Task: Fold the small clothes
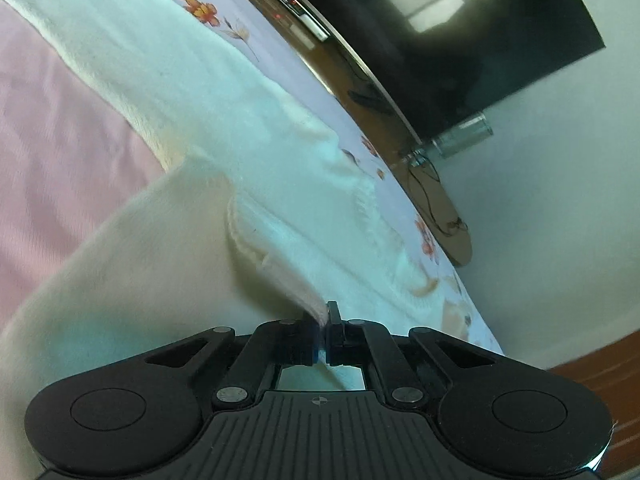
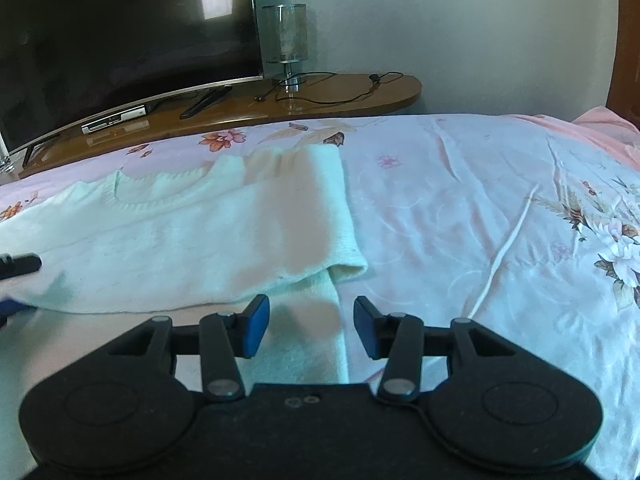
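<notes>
The left wrist view, rolled sideways, looks close along the white sweater (image 1: 192,92), while the right wrist view faces level across the bed (image 2: 460,208); both share sweater, television (image 2: 120,28) and lamp (image 2: 285,36).

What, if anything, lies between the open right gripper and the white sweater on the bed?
Nothing visible. The right gripper hangs open directly over the white sweater, with only bare knit between its fingers; the left gripper already pinches another edge.

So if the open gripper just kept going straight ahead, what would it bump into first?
Probably the white sweater. The right gripper is open, pointing forward over the sweater's folded sleeve on the floral bedsheet. Depth is hard to judge; it may skim above the cloth.
</notes>
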A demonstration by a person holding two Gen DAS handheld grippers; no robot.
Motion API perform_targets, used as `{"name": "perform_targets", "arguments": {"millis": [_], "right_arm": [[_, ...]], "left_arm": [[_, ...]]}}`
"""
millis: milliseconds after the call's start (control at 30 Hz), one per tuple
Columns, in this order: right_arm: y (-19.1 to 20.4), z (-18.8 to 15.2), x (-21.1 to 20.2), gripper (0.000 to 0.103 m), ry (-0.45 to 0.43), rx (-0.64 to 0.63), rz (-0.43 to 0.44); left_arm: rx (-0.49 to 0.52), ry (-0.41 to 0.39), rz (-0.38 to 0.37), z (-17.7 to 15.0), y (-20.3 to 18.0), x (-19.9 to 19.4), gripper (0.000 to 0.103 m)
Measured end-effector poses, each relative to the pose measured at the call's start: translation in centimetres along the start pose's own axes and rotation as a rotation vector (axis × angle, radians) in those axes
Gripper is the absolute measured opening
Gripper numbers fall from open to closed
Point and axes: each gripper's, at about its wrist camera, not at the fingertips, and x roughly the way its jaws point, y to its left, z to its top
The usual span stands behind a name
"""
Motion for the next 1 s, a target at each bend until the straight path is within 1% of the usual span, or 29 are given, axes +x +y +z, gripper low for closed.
{"name": "perform_targets", "arguments": {"millis": [67, 200, 267, 333, 433, 467, 500, 600, 633, 700, 767, 800, 867, 933, 1000], "right_arm": [[-0.1, 0.0, 0.3, 0.045, 0.003, -0.003, -0.010], [-0.4, 0.0, 0.5, 0.046, 0.003, -0.014, -0.028], [-0.5, 0.2, 0.8, 0.046, 0.008, -0.008, -0.029], [-0.3, 0.3, 1.1, 0.045, 0.011, -0.013, -0.025], [0.5, 0.9, 1.9, 0.040, -0.002, -0.034, -0.017], [0.7, 1.1, 2.3, 0.036, -0.007, -0.040, -0.019], [0.9, 1.4, 2.8, 0.029, -0.006, -0.048, -0.026], [0.9, 2.3, 3.4, 0.017, -0.033, -0.032, -0.037], [0.6, 2.5, 3.4, 0.015, -0.046, -0.015, -0.049], [-1.1, 2.6, 3.7, 0.014, -0.032, 0.101, -0.036], [-2.2, 1.9, 4.1, 0.013, -0.007, 0.159, -0.026], [-2.1, 1.7, 4.0, 0.012, -0.013, 0.145, -0.029], [-1.7, 1.8, 3.8, 0.013, -0.009, 0.121, -0.046], [-1.9, 2.0, 3.5, 0.014, 0.013, 0.132, -0.036], [-1.9, 1.5, 2.3, 0.016, 0.020, 0.116, -0.027]], "left_arm": [[0.036, -0.024, -0.013, 0.9, -0.7, -0.1, 0.003], [0.140, -0.107, -0.060, 3.5, -3.1, -0.8, 0.003], [0.167, -0.149, -0.066, 4.9, -3.7, -1.2, 0.003], [0.195, -0.165, -0.064, 5.8, -3.9, -1.5, 0.003], [0.217, -0.153, -0.041, 6.0, -3.3, -1.4, 0.003], [0.214, -0.149, -0.030, 5.9, -2.9, -1.3, 0.003], [0.210, -0.143, -0.018, 5.9, -2.5, -1.1, 0.003], [0.227, -0.120, 0.014, 5.7, -1.9, -0.1, 0.003], [0.236, -0.109, 0.025, 5.6, -1.8, 0.2, 0.003], [0.252, -0.085, 0.049, 5.2, -1.2, 0.7, 0.003], [0.266, -0.061, 0.073, 4.6, -0.6, 1.2, 0.003], [0.271, -0.050, 0.085, 4.4, -0.3, 1.4, 0.003], [0.271, -0.034, 0.083, 4.3, 0.0, 1.1, 0.003], [0.282, -0.024, 0.095, 4.5, -0.2, 0.0, 0.003], [0.291, -0.016, 0.101, 4.9, 0.0, -1.5, 0.003]]}}
